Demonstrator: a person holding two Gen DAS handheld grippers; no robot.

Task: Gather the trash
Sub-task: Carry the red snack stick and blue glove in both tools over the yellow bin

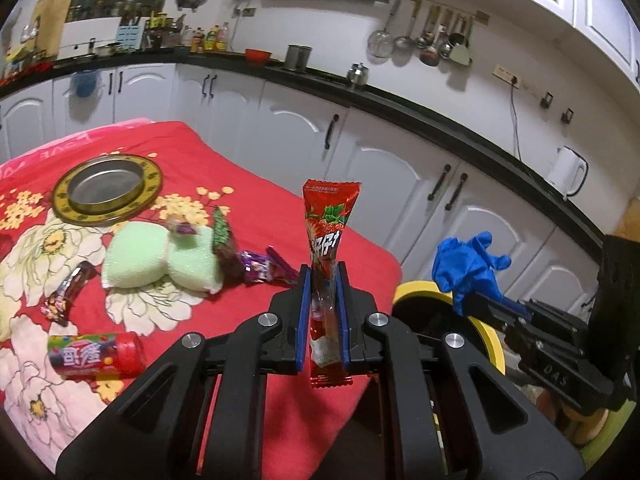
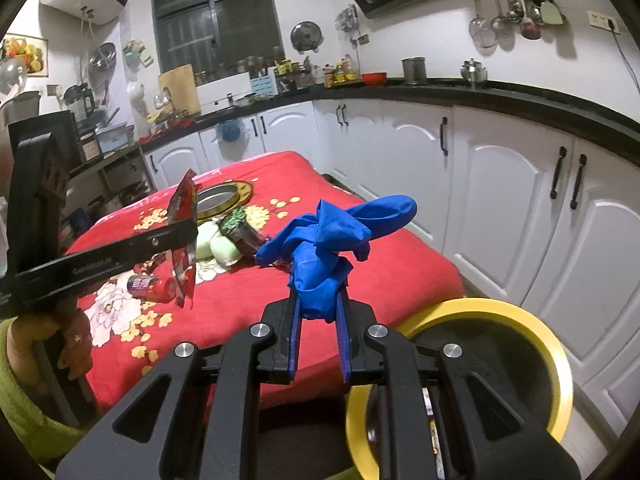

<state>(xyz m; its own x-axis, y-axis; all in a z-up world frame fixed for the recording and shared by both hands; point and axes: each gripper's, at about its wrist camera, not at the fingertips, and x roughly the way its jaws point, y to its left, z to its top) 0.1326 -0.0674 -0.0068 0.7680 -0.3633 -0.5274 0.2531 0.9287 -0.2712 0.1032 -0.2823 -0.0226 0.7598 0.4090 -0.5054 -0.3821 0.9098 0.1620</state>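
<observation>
Your left tool (image 1: 324,276) is clamped tight on a red wrapper (image 1: 329,224), which stands upright between the blue pads with its tail hanging out below. Your right tool (image 2: 319,300) is nearly closed on a crumpled blue glove (image 2: 334,232); most of the glove bunches above the tips. Both loads are off the tabletop (image 2: 400,272), near its corner, and the yellow-rimmed bin (image 2: 556,364) sits just beside that corner, lower down.

The step in hand looks like the carry to the bin. Bring each tool over the dark opening before you let go, not over the rim: the glove is floppy and could drape on the yellow edge, and the light wrapper may flutter sideways. Tip the noses down so things fall clear of the pads. Keep the two tools apart over the bin; they are close already.

More waits on the red flowered cloth: a candy tube (image 1: 96,354), several small wrappers (image 1: 256,266), two green sponges (image 1: 160,258) and a gold-rimmed tin (image 1: 108,188). Around you, white kitchen cabinets (image 2: 500,208) run under a black worktop crowded with bottles and pots.
</observation>
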